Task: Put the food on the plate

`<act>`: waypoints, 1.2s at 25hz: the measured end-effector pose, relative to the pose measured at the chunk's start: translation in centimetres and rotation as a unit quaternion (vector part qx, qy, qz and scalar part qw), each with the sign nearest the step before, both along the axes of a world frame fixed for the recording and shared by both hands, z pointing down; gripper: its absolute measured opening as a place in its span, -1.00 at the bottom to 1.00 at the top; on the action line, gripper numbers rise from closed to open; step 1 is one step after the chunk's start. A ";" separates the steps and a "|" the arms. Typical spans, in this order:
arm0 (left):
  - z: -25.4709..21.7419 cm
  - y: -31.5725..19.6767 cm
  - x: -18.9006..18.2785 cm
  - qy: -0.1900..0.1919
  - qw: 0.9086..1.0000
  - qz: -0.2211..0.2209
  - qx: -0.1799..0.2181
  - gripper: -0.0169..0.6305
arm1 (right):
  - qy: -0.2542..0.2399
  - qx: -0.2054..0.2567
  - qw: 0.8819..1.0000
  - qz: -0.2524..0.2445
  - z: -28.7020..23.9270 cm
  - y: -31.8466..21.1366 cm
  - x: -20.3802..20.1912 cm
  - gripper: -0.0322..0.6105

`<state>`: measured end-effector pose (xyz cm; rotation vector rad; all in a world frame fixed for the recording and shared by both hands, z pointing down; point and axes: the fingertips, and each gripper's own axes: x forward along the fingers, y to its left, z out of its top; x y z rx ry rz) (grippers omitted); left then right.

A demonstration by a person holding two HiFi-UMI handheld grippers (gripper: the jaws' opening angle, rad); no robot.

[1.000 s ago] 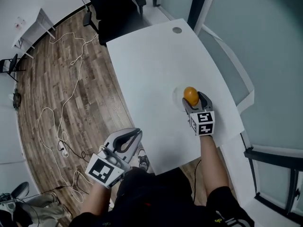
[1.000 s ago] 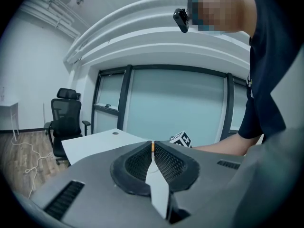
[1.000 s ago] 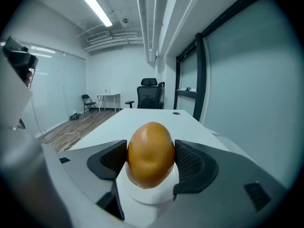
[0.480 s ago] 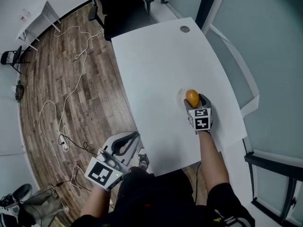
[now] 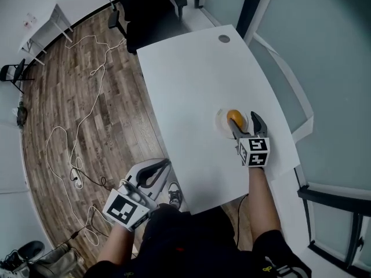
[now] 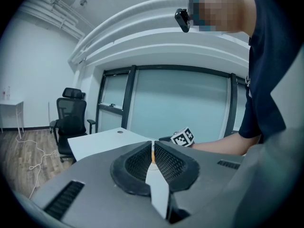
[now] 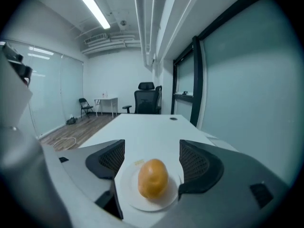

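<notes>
Food (image 7: 153,178), an orange egg-shaped piece, lies on the plate (image 7: 124,186), a little right of centre in the head view and close to the right edge of the table (image 5: 191,80). By the look of it the placing is done.

Your right gripper (image 5: 246,125) sits just below the plate in that view. Its jaws have just been opening and stand wide. The food lies between them, but there is a clear gap on each side and neither pad touches it. That spread is what you want for a release, because the food rests on the plate alone and the jaws can be drawn straight back without nudging it. The piece is rounded and may roll if brushed, so back off along the line of the jaws, not sideways.

Your left gripper (image 5: 162,167) hangs at the lower left of the head view, off the table and over the floor (image 5: 87,97). Its jaws are closed together with only a sliver of light between the pads, and it holds nothing. Kept there, it is out of the way and cannot knock the plate. This step does not seem to need it.
</notes>
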<state>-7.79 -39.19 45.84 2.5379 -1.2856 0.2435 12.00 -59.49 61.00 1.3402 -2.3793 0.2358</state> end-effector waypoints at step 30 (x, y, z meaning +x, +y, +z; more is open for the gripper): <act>-9.6 3.5 4.1 0.027 0.986 0.112 0.124 -0.84 | -0.047 0.231 0.972 -0.003 -26.4 20.2 2.6 -0.79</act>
